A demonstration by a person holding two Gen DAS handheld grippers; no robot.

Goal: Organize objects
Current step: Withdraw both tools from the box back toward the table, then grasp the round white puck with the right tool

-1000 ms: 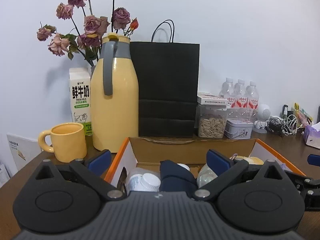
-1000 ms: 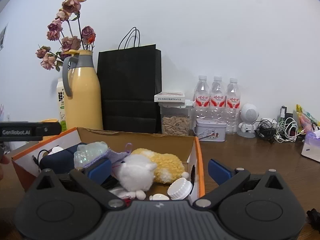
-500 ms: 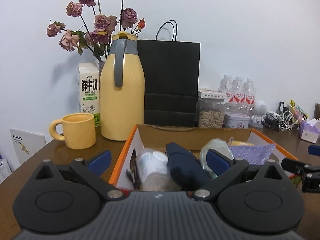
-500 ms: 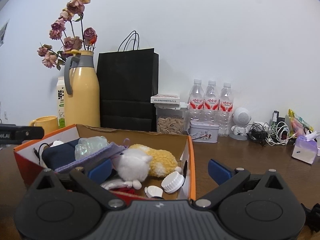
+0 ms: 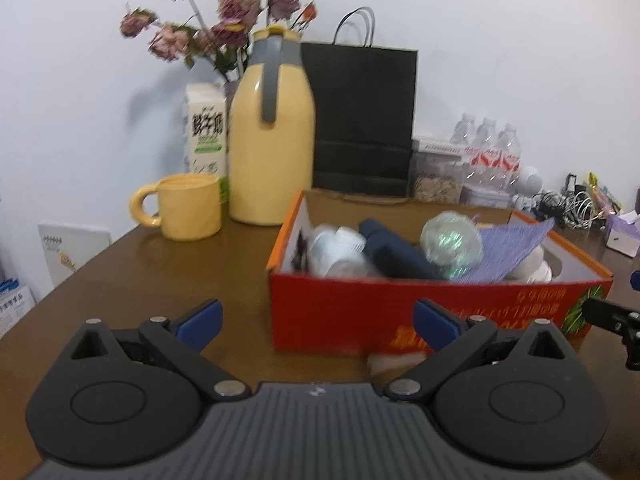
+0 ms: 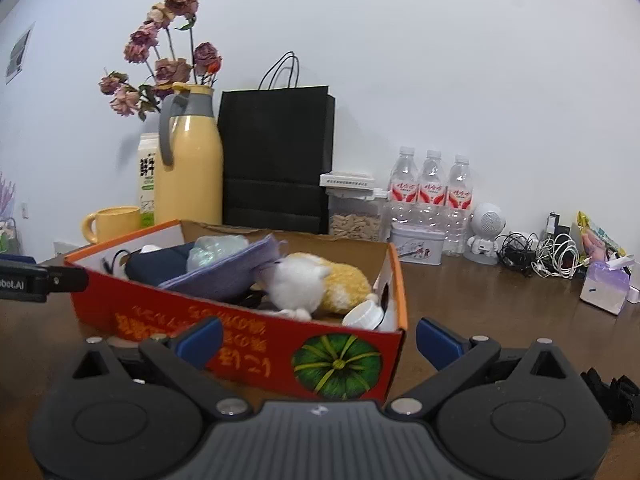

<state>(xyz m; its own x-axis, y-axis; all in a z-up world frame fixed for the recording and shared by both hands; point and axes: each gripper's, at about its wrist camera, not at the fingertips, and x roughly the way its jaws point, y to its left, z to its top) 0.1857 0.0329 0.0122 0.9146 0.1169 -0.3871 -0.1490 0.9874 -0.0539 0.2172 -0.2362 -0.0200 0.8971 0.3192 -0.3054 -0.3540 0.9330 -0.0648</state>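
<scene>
brown tabletop [image 5: 168, 264] lies clear before the red box [image 6: 256, 336], so with both your left gripper [image 5: 316, 322] and right gripper [image 6: 318, 332] spread wide and empty, reach over the near wall for 1 item only.

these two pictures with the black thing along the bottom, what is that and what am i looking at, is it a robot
No robot arm here: a person holds a two-finger gripper in each hand, and a fisheye camera on each one looks forward along its fingers. The black shape along the bottom is the gripper's own body; the blue pads are its fingertips.

One picture comes from the left gripper, the other from the right gripper. Both are open and hold nothing.

On the brown table stands an open orange cardboard box with a plush toy, a purple cloth, a dark blue pouch and white bottle caps. Behind it stand a yellow thermos jug, a yellow mug, a milk carton, dried roses, a black paper bag, three water bottles and tangled cables.
</scene>
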